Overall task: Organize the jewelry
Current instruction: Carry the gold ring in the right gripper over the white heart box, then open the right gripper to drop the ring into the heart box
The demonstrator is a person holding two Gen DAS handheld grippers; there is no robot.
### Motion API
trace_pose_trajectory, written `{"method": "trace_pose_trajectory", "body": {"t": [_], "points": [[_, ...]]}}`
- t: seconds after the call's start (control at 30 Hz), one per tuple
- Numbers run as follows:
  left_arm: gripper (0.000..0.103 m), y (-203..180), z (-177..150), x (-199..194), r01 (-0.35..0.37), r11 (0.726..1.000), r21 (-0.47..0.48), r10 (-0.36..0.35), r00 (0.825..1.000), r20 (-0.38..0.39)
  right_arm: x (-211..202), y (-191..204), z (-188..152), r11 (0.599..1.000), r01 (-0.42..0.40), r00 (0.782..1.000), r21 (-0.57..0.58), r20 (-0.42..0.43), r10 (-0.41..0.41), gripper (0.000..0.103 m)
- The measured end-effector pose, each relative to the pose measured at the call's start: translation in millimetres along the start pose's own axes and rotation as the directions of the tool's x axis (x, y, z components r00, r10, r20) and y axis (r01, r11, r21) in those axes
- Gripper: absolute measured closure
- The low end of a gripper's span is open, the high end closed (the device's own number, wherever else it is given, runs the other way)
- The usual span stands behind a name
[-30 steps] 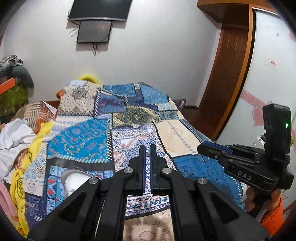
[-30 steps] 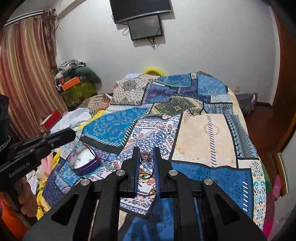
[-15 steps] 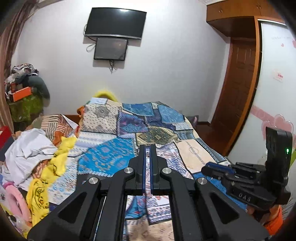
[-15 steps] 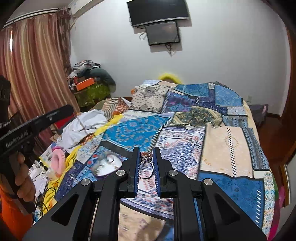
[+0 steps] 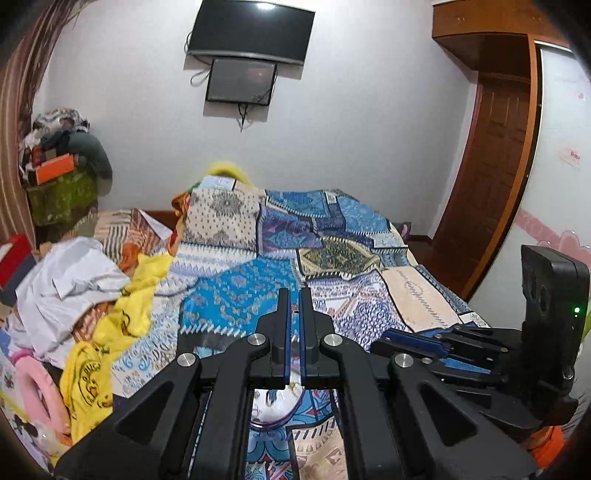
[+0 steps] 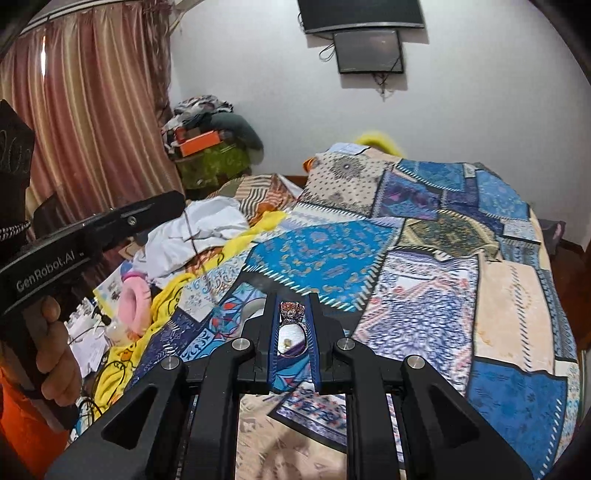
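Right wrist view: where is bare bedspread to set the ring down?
The patchwork bedspread ahead and right of the right gripper, which pinches the ring, looks bare. The left edge is crowded with white cloth and yellow cloth.

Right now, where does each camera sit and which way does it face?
Left wrist: on the left gripper, facing up the patchwork bedspread toward the wall TV; right gripper at right.
Right wrist: on the right gripper holding a ring, same direction; left gripper and hand at left.
Shared: bedspread, TV.
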State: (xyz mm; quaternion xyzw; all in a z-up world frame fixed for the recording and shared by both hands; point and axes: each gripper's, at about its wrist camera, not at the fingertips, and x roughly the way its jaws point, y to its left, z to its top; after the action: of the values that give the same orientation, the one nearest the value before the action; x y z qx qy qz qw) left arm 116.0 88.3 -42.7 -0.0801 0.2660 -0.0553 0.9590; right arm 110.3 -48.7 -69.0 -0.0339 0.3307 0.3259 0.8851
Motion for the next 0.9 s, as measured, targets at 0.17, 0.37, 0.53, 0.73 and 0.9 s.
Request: {"method": "trace_pose_trajectory", "body": {"t": [0.17, 0.37, 0.53, 0.73, 0.9], "points": [[0.102, 8.8, -14.8, 19.7, 0.022, 0.999, -0.032, -0.024, 0.998, -0.055, 21.4, 5.6, -1.3, 1.0, -0.013, 0.999, -0.01, -0.041, 0.013, 0.091], [0.102, 22.5, -33.6, 46.0, 0.026, 0.997, -0.068, -0.035, 0.991, -0.128, 41.3, 7.9, -1.4, 1.0, -0.02, 0.997, -0.012, -0.08, 0.019, 0.091], [0.102, 33.9, -52.5, 56.8, 0.043, 0.995, -0.089, -0.059, 0.982, -0.181, 58.1, 4.6, -2.5, 1.0, -0.024, 0.993, -0.001, -0.113, 0.024, 0.091], [0.102, 39.0, -72.9, 66.2, 0.045, 0.997, -0.06, -0.058, 0.969, -0.241, 78.0, 5.3, -2.8, 0.999, -0.041, 0.988, 0.009, -0.15, 0.042, 0.091], [0.102, 42.6, -83.9, 67.8, 0.032, 0.998, -0.045, -0.043, 0.965, -0.26, 95.6, 13.3, -7.2, 0.999, -0.043, 0.981, -0.007, -0.191, 0.041, 0.091]]}}
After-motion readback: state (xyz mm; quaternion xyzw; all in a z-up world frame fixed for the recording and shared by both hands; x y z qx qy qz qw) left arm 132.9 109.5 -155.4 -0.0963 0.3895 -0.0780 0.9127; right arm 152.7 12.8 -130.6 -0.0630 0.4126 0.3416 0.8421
